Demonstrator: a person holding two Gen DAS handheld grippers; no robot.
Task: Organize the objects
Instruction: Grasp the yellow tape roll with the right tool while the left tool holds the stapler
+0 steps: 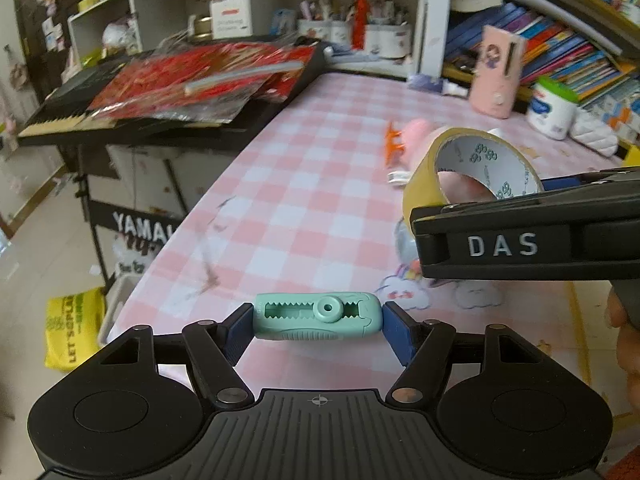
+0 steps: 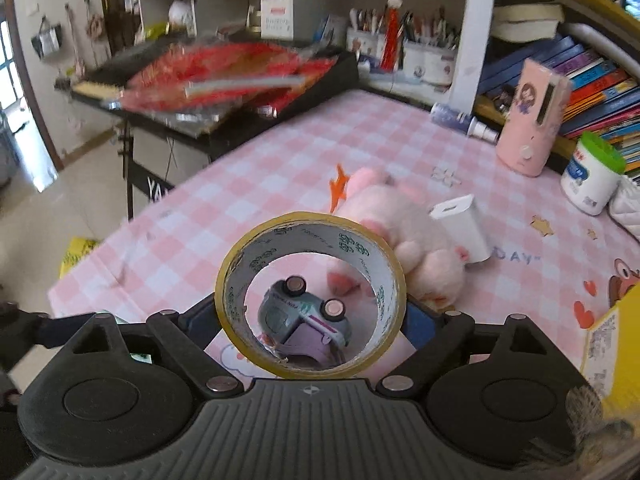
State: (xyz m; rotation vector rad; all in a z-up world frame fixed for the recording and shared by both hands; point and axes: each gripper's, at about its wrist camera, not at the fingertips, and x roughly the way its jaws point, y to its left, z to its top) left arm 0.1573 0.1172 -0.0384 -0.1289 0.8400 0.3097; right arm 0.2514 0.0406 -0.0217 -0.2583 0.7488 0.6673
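Observation:
My left gripper (image 1: 316, 320) is shut on a mint-green plastic case with a toothed slot and a round knob (image 1: 304, 332), its blue pads pressing on both ends above the pink checked tablecloth (image 1: 304, 200). My right gripper (image 2: 311, 312) is shut on a yellow tape roll (image 2: 240, 264), held upright and off the table. In the left wrist view the tape roll (image 1: 420, 184) shows at right above a black finger (image 1: 520, 240) of the right gripper. Through the roll's hole I see a toy car (image 2: 304, 316) lying on the cloth.
A pink plush toy (image 2: 400, 216), a white charger (image 2: 464, 224) and an orange clip (image 2: 340, 188) lie mid-table. A pink device (image 2: 532, 116) and a green-lidded jar (image 2: 592, 176) stand at the back right. A yellow box (image 2: 616, 344) is at the right edge. A keyboard under red packets (image 2: 224, 76) borders the left.

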